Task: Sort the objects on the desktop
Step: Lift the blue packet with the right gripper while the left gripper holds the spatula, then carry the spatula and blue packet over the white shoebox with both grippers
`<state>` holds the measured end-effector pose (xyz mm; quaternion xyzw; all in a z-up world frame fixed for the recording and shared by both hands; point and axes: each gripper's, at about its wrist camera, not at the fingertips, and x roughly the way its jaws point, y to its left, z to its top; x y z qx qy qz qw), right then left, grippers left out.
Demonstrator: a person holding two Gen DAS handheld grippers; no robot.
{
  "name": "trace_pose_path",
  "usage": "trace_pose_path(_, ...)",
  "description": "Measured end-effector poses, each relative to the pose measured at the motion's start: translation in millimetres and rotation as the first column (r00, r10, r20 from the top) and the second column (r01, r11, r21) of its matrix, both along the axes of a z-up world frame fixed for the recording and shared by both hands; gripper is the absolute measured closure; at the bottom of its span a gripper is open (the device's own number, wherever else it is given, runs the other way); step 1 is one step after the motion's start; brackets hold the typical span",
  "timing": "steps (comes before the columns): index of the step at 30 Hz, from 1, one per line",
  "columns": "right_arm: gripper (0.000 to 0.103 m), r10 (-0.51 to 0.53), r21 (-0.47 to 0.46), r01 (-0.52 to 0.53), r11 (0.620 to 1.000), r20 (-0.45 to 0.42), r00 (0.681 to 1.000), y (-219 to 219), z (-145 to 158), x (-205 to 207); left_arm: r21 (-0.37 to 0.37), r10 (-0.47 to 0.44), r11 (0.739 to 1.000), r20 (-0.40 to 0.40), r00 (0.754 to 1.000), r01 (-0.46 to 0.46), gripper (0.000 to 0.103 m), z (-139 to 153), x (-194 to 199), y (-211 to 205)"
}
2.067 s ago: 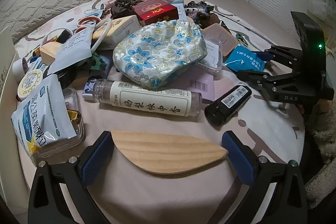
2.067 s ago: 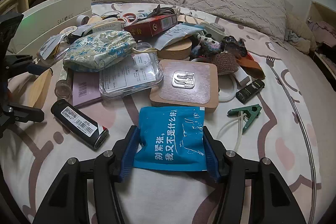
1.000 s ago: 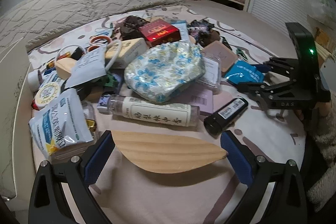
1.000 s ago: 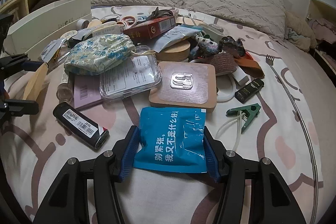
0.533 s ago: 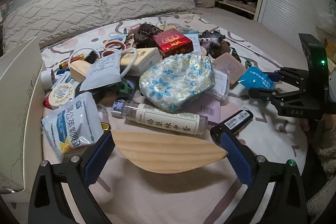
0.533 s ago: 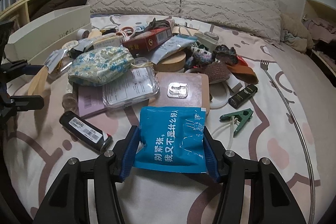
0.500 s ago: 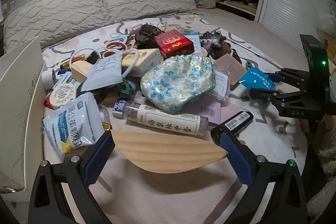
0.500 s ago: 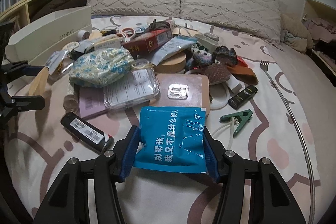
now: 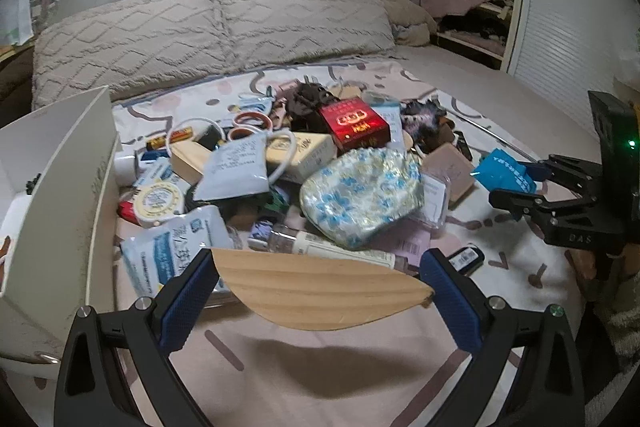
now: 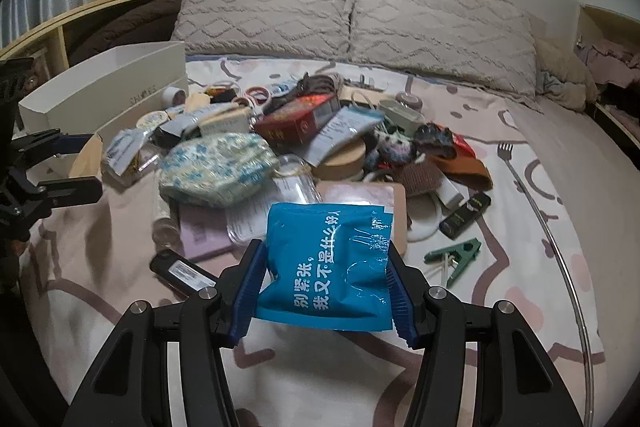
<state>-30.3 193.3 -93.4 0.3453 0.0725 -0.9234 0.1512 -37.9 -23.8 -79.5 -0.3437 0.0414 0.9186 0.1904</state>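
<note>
Left claw (image 9: 320, 291) pinching wooden leaf piece (image 9: 320, 293); right claw (image 10: 324, 287) pinching blue packet (image 10: 326, 267); clutter pile (image 9: 352, 187) lying ahead on bed (image 9: 320, 379).

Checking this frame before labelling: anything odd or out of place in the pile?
A metal fork lies alone on the bedsheet, apart from the heap. The rest is an unsorted jumble, things stacked askew, like the floral pouch over a bottle. Nothing looks spilled or broken. Both claws hold items off the sheet: wooden leaf piece, blue packet.

Both tools have risen off the bed, lifting the wooden leaf (image 9: 320, 291) and blue packet (image 10: 328, 267).
</note>
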Motion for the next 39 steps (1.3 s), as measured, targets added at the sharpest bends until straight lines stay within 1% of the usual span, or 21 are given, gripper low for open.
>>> trace_pose_path(5,0.046,0.008,-0.02,-0.008,1.0,-0.024,1.0,-8.6,13.1,4.3,0.01,0.031,0.999,-0.034,0.999,-0.031,0.002,11.9,3.7,-2.7)
trace_pose_path(12,0.046,0.022,-0.053,-0.026,0.998,-0.073,0.997,-21.7,40.0,6.7,0.032,0.059,0.998,-0.091,0.994,-0.056,0.002,31.4,7.8,-5.4)
trace_pose_path(16,0.046,0.027,-0.063,-0.033,0.997,-0.101,0.995,-29.6,53.8,5.9,0.06,0.091,0.995,-0.109,0.99,-0.085,0.002,43.2,6.2,-10.3)
trace_pose_path(22,0.046,0.043,-0.089,-0.055,0.994,-0.133,0.99,-41.4,76.2,-0.2,0.077,0.12,0.991,-0.158,0.98,-0.109,0.002,65.2,6.4,-18.5)
trace_pose_path(26,0.046,0.054,-0.108,-0.071,0.992,-0.149,0.987,-49.5,89.9,-6.7,0.083,0.17,0.984,-0.191,0.967,-0.156,0.002,84.0,4.5,-29.4)
trace_pose_path(31,0.046,0.069,-0.135,-0.092,0.987,-0.166,0.984,-63.0,107.2,-16.6,0.08,0.251,0.968,-0.231,0.94,-0.238,0.002,108.5,0.9,-44.6)
trace_pose_path(37,0.046,0.087,-0.161,-0.118,0.98,-0.19,0.978,-78.9,124.3,-26.7,0.121,0.334,0.942,-0.243,0.911,-0.313,0.002,129.2,-2.2,-70.7)
trace_pose_path(39,0.046,0.092,-0.172,-0.128,0.977,-0.203,0.975,-84.1,131.6,-29.5,0.15,0.356,0.933,-0.237,0.904,-0.327,0.002,134.1,-3.2,-82.0)
